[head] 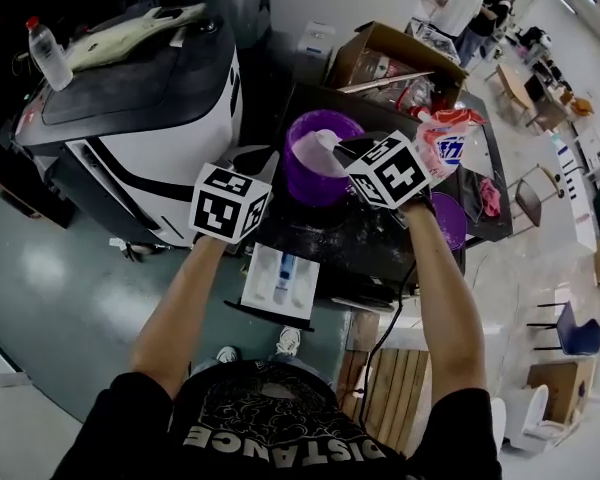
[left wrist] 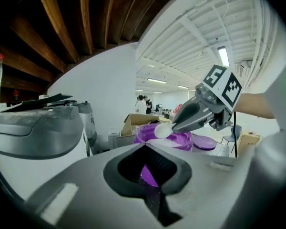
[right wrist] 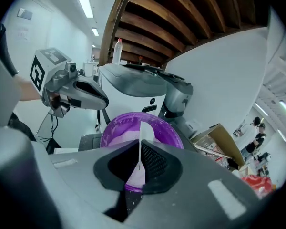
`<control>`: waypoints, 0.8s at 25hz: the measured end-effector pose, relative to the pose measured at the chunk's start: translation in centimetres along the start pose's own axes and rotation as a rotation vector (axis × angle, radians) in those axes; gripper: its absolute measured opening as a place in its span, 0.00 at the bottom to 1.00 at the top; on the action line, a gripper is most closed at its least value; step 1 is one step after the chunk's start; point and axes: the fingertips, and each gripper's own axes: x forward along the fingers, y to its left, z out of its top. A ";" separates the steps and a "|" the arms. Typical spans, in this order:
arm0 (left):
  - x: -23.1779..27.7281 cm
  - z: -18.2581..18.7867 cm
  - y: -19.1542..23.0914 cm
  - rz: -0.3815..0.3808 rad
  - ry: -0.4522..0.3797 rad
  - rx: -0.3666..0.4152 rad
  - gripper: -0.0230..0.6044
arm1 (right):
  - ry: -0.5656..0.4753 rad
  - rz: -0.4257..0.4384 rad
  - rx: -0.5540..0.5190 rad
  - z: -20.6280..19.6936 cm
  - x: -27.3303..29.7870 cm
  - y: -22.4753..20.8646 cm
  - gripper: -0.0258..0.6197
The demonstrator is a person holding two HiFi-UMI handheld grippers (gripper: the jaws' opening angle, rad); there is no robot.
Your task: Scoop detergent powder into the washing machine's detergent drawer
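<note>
A white drawer [head: 260, 290] is seen at the table's [head: 365, 258] near left corner. The left gripper [left wrist: 144, 146] is pressed together on nothing. A scoop [left wrist: 162, 130] is pinched by the right gripper [right wrist: 139, 144], its cup end pointed toward the left edge, over the purple bowl [head: 305, 184] by the far left corner.
</note>
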 end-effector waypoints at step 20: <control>1.3 -0.4 0.2 0.103 0.006 -0.034 0.04 | 0.275 0.219 -0.202 0.3 4.7 0.4 0.10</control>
